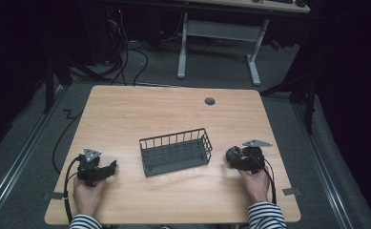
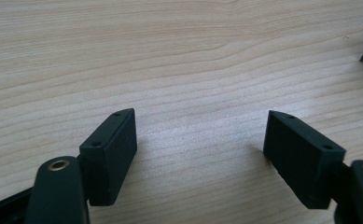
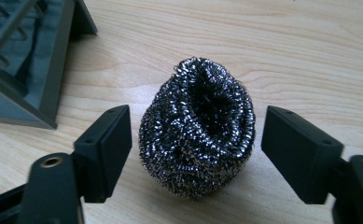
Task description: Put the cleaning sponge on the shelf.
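Note:
A steel wool scouring ball rests on the wooden table between the jaws of my right gripper. The jaws stand apart on either side of it with a small gap to each, so the gripper is open. In the high view the ball lies just right of the dark wire basket, with the right gripper at it. My left gripper rests at the table's front left, open; its own view shows its fingers over bare wood.
The basket's corner appears at the upper left of the right gripper view, close to the ball. A round grey grommet sits near the table's far edge. Beyond the table stand a white desk frame and floor cables.

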Available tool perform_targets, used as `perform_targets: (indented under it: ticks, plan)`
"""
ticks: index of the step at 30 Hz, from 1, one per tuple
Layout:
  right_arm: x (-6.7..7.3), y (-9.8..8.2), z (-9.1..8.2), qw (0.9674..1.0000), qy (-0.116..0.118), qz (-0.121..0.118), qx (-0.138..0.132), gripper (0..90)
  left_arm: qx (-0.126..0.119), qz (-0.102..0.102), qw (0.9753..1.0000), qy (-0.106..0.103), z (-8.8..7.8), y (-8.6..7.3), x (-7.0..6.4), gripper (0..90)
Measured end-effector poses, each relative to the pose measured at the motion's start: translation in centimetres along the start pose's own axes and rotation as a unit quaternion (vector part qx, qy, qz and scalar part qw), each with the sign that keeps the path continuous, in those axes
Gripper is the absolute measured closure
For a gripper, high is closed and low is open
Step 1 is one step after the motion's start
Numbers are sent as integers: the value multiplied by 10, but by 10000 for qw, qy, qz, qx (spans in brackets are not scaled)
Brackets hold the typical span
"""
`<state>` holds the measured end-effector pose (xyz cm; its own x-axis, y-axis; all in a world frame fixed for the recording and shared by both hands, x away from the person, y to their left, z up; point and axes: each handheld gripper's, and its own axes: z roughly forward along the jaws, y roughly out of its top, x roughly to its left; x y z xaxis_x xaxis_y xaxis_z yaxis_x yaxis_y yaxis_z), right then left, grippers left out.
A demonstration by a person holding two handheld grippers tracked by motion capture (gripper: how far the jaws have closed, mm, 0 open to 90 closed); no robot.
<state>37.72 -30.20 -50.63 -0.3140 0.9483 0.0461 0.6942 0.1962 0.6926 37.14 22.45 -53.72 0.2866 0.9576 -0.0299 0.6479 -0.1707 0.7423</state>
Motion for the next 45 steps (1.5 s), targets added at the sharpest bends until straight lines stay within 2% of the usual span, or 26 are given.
perform_targets:
  ticks: [4, 17, 27, 39, 45]
  plan:
    - [2, -1, 3, 10000, 25, -84, 20, 344, 9, 13, 10000, 4, 0, 0, 0, 265]
    - [1, -1, 0, 9999, 75, -96, 108, 416, 19, 36, 10000, -8, 1, 1, 0, 257]
    - [0, 0, -14, 9997, 187, -114, -86, 425, 13, 28, 10000, -8, 1, 1, 0, 256]
    - [-2, 6, -36, 9984, 484, -76, -291, 424, 25, 61, 10000, 26, 1, 0, -2, 254]
    - [0, 11, -42, 9979, 542, -112, -341, 424, 24, 57, 10000, 25, 1, 0, -2, 254]
